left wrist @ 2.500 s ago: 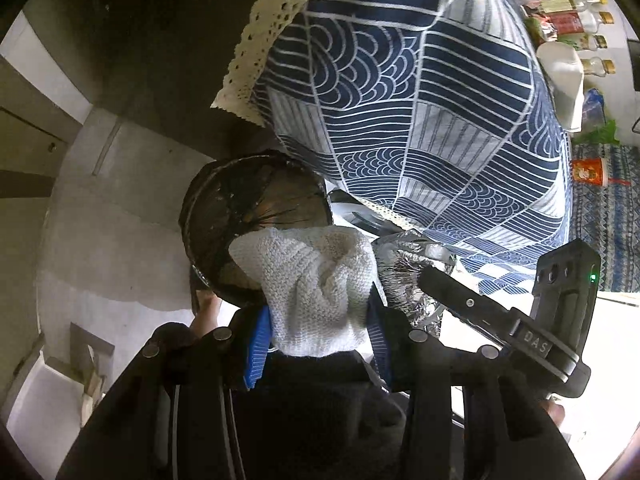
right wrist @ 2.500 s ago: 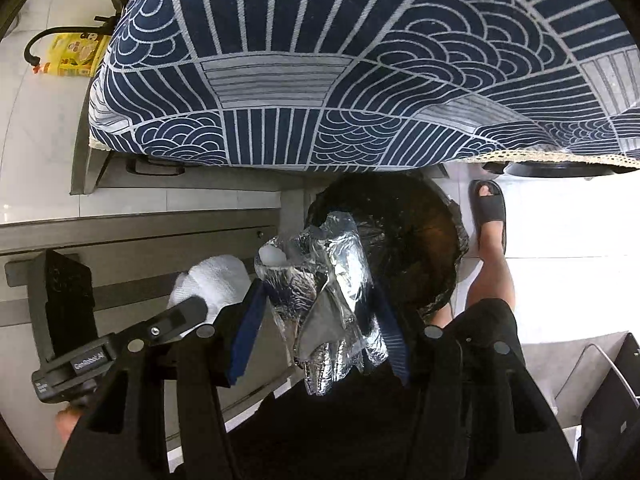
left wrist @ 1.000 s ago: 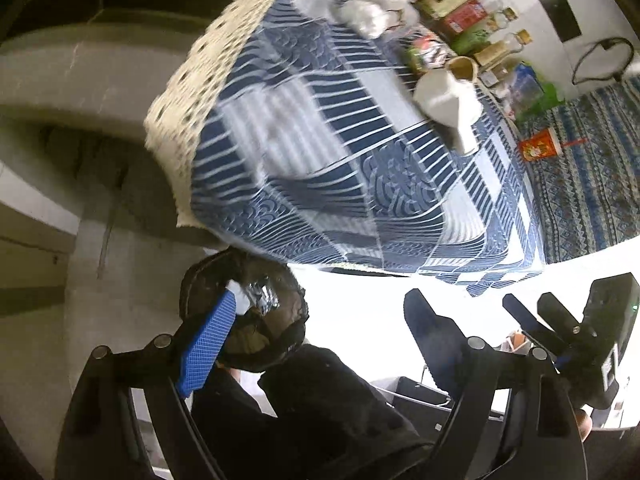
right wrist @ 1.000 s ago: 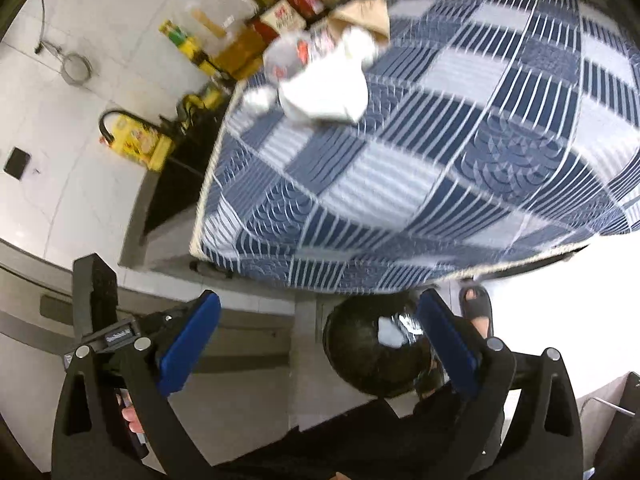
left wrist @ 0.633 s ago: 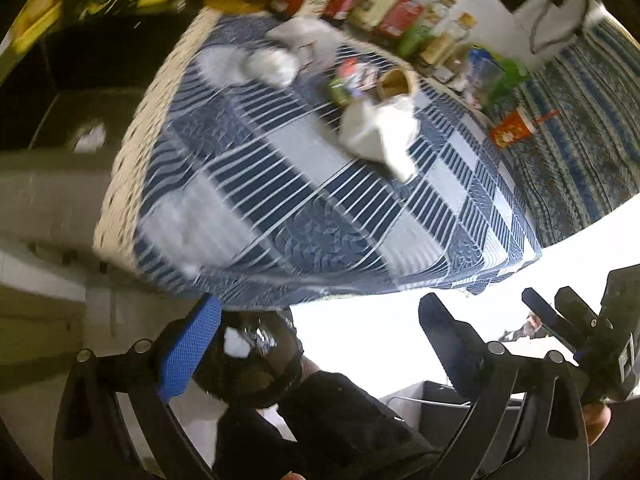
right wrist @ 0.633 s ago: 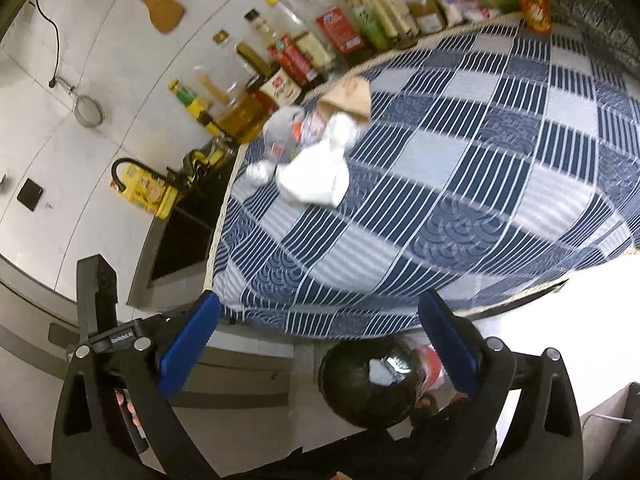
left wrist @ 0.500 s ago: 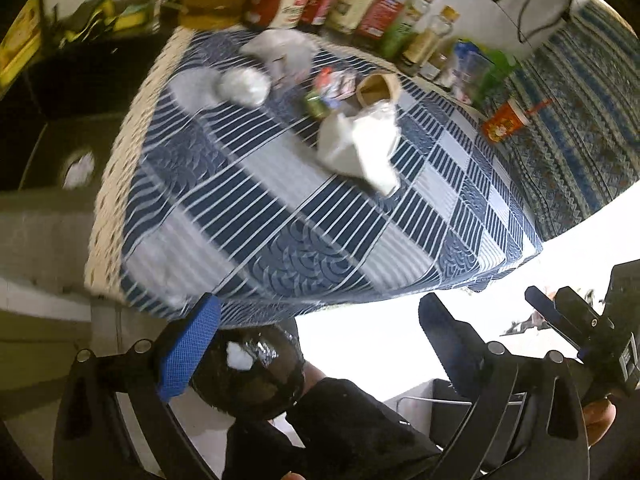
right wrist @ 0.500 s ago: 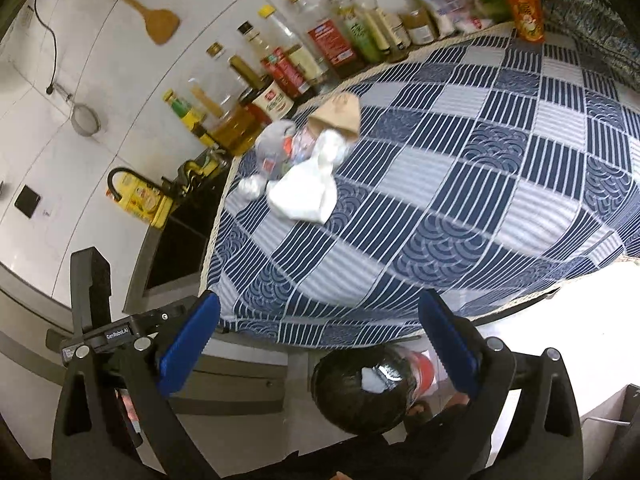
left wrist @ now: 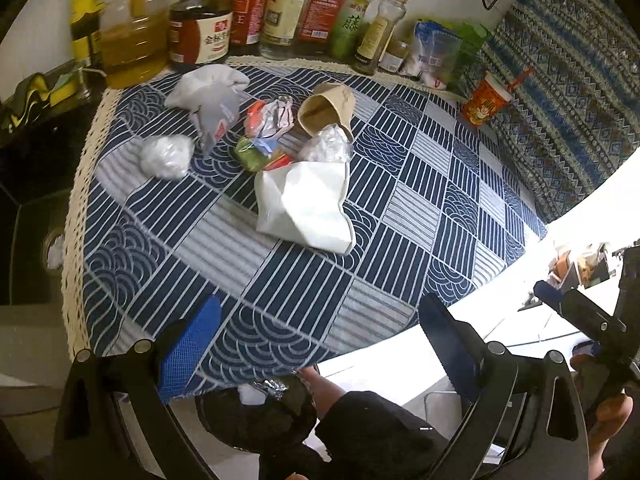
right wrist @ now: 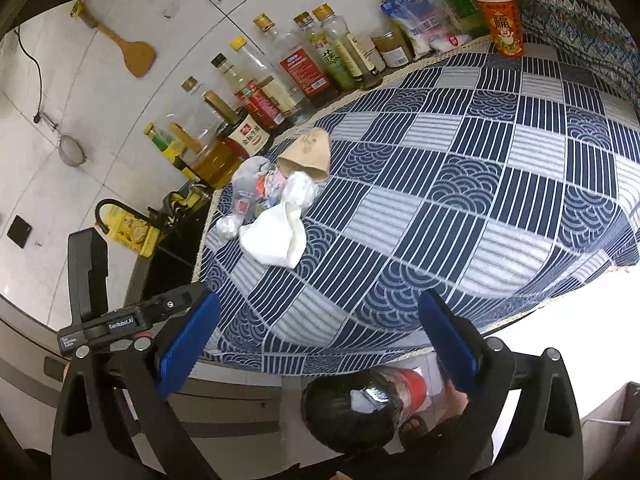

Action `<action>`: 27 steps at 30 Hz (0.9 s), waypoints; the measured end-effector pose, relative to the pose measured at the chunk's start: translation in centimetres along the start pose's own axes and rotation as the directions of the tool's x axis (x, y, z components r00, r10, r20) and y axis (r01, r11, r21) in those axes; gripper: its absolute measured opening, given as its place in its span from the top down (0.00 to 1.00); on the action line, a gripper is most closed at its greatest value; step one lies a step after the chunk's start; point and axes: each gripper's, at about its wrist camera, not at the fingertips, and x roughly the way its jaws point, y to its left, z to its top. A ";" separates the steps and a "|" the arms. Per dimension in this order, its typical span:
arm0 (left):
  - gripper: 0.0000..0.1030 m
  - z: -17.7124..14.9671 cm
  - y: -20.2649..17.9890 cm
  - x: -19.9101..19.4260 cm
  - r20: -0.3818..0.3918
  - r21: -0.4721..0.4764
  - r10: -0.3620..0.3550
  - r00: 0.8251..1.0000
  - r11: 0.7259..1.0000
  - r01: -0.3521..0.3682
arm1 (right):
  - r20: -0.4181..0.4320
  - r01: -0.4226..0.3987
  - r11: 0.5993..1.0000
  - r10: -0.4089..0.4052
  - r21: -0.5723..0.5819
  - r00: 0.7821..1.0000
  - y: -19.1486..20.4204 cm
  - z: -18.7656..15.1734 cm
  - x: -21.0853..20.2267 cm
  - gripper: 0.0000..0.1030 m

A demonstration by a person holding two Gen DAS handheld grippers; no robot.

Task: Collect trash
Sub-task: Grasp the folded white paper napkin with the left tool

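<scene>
- Above the near table edge: left gripper (left wrist: 320, 336), black frame with blue ribbed pads, jaws wide apart, nothing between them.
- Right gripper (right wrist: 320, 332): same build, jaws spread wide, likewise holding nothing.
- Below the table edge: round bin (right wrist: 352, 416) lined with glossy black bag, a white scrap and crinkled foil inside.
- Tablecloth (left wrist: 420, 208): navy and grey patchwork of stripes and wave arcs, cream lace border.
- Trash cluster at the far left of the cloth: folded white paper bag (left wrist: 308, 204), brown paper cup (left wrist: 326, 110) lying on its side, crumpled white wad (left wrist: 166, 156), grey plastic bag (left wrist: 212, 100), coloured wrappers (left wrist: 264, 132).
- Against the wall: row of glass sauce bottles (right wrist: 280, 76); orange printed cup (right wrist: 500, 20) with straw.
</scene>
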 end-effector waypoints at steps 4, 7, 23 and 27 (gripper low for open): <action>0.07 1.2 -0.4 1.8 -0.018 0.016 0.021 1.000 1.000 -0.021 | -0.011 0.005 1.000 -0.005 0.002 1.000 -0.7 1.1 0.9 0.05; 0.07 2.4 -0.6 3.1 -0.029 0.030 0.047 0.998 0.998 -0.046 | -0.020 0.007 1.000 -0.006 0.006 1.000 -1.4 2.0 1.6 0.05; 0.07 6.8 -0.9 10.7 -0.105 0.082 0.215 0.971 0.975 -0.207 | -0.076 -0.002 1.000 0.003 0.022 0.997 -4.0 5.8 6.0 0.05; 0.07 7.4 -0.7 11.8 -0.131 0.067 0.221 0.966 0.975 -0.214 | -0.089 -0.010 1.000 0.012 0.029 0.996 -4.7 6.7 6.9 0.05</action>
